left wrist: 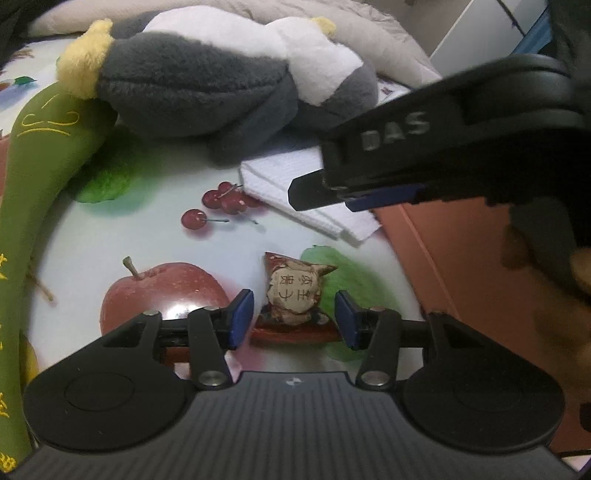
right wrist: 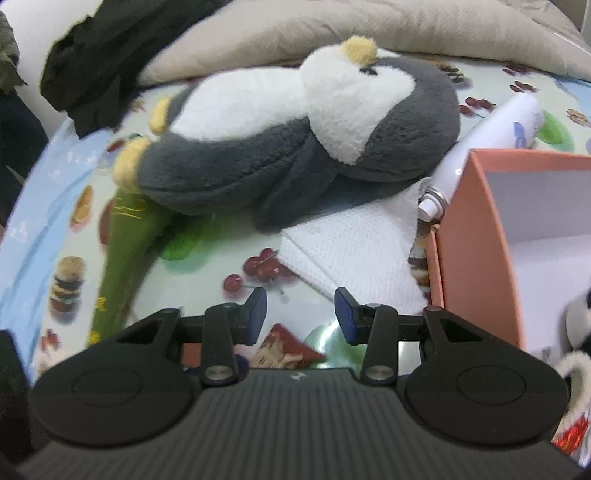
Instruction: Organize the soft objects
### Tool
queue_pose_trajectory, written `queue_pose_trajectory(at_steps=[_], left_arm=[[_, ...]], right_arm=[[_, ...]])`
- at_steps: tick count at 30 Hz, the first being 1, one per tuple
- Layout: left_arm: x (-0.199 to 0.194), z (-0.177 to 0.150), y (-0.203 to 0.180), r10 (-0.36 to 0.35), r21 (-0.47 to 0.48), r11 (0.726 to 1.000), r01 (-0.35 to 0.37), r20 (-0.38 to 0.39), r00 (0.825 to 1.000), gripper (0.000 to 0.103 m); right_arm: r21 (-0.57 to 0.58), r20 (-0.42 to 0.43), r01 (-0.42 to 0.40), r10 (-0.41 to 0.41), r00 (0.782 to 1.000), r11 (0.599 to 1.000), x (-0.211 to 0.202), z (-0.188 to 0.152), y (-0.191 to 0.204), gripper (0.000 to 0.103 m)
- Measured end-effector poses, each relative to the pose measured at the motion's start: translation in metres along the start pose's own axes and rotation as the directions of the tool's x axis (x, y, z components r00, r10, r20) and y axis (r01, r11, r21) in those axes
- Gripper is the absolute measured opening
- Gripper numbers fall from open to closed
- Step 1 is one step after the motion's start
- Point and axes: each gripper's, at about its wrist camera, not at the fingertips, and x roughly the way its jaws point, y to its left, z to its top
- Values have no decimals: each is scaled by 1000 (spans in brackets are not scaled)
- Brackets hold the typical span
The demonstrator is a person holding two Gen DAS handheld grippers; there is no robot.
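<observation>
The plush penguin lies on its side on the tabletop, which carries a fruit-print cloth; its grey back is toward the cameras, its white belly is up, and its yellow feet point to the left in the right wrist view. Its dark flipper overlaps the far edge of a folded white cloth, which lies flat just in front of it. A long green plush with yellow embroidery runs along the left side, its upper end touching the penguin's foot.

A small triangular sachet with printed characters sits nearer on the tabletop. In the left wrist view it stands between the blue-padded fingers of the left gripper, which are spread wide; whether either pad touches it cannot be told.

The right gripper hovers just above the same sachet with its fingers wide apart and nothing between them, the white cloth just ahead.

To the right stands an open orange box with a white interior, and a white tube lies against its far corner, beside the penguin's head. A beige cushion lies behind the penguin.
</observation>
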Motion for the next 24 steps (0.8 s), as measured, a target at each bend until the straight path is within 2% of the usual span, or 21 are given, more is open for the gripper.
queue_pose_trajectory(at_steps=[3,8,13,19,24], left_arm=[[1,0,3,3,-11,1000,-2,10,1000,44],[0,2,7,2,-16,1000,-1,13,1000,41],[-7,0,14,29,-29,999,-28,11,1000,41],[-18,-5,22,67,-61,996,-66,17,998,40],[-27,-11,28,96,-80,992,-94,24,995,39]], right_arm=[[-21,-17,10,-10,1000,1000,16,5,1,44],[-43,-31,50,-52,998,998,39,9,-2,43],[-49,-27,44,-45,999,998,47,7,-5,42],[-44,-30,61,-63,998,997,44,3,-10,11],[-51,-27,50,-51,998,997,33,-14,-9,8]])
